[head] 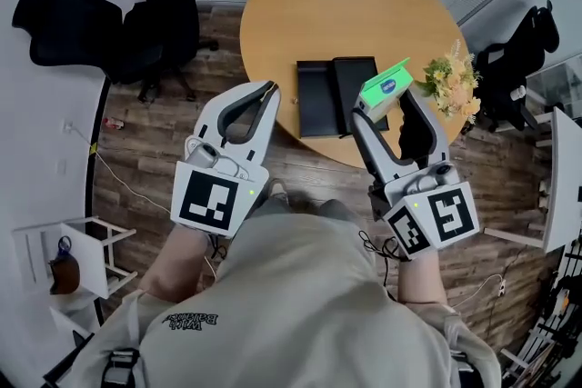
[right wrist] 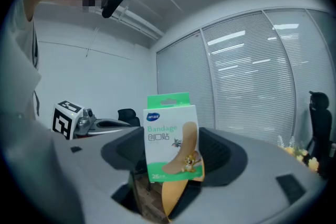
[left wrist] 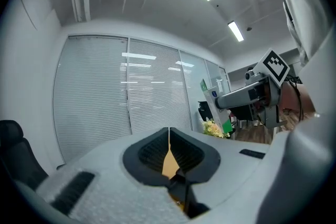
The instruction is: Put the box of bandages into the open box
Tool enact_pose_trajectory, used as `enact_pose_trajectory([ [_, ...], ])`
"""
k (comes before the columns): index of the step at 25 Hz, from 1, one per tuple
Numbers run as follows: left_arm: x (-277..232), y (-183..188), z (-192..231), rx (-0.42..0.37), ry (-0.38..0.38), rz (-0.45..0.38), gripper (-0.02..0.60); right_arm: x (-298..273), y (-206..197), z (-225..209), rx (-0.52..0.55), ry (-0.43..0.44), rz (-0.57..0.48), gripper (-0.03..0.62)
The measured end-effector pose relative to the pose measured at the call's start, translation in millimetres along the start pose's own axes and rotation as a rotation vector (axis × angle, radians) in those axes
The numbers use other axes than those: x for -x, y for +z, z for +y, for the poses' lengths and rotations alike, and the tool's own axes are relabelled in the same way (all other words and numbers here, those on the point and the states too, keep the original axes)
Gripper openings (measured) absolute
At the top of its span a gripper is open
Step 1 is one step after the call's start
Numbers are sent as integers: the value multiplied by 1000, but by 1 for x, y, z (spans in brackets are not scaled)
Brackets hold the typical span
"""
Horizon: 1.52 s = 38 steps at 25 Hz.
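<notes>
The box of bandages [head: 389, 84], green and white, is held up in the air with my right gripper [head: 382, 104] shut on it, just right of the open box [head: 316, 97]. That black open box lies with its two halves side by side near the front edge of the round wooden table [head: 336, 4]. In the right gripper view the bandage box [right wrist: 169, 147] stands upright between the jaws of the right gripper [right wrist: 170, 136]. My left gripper [head: 269, 89] hovers over the table's front left edge, shut on nothing; its jaws meet in the left gripper view [left wrist: 168, 132].
A bunch of flowers [head: 452, 79] sits at the table's right edge. Black office chairs [head: 118, 27] stand on the wood floor at the left, another chair [head: 518, 59] at the right. A white shelf [head: 82, 254] is at the lower left.
</notes>
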<state>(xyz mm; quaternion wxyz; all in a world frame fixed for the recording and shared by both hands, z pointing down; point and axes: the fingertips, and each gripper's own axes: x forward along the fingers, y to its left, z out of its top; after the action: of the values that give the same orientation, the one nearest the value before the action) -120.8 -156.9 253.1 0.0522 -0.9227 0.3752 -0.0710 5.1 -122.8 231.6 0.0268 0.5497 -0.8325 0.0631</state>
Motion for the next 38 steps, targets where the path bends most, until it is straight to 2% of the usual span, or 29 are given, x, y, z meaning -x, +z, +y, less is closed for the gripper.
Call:
enact_pose_trajectory([
  [7,-7,4,3,-7,5,-19,26,-5,3,-10,-3,-16,6,318],
  [12,-12,11,4,-14,35,-22,26,-10,5,-17,-10,3,4,318],
  [17,-20,12,0,-36,52,-6,26,-14,2,-25,-26,34,18,318],
  [22,-26,7,2,-21,77,16,26,-22,-1,-33,-29,51,38,318],
  [29,-39,2,6,-44,88,35,26,-40,-10,-46,-36,46,71,318],
  [33,-48,-4,9,-52,90,52,26,-53,-22,-52,-87,51,110,318],
  [38,-60,-21,10,-66,57,72,26,-71,-46,-61,-169,39,172,318],
])
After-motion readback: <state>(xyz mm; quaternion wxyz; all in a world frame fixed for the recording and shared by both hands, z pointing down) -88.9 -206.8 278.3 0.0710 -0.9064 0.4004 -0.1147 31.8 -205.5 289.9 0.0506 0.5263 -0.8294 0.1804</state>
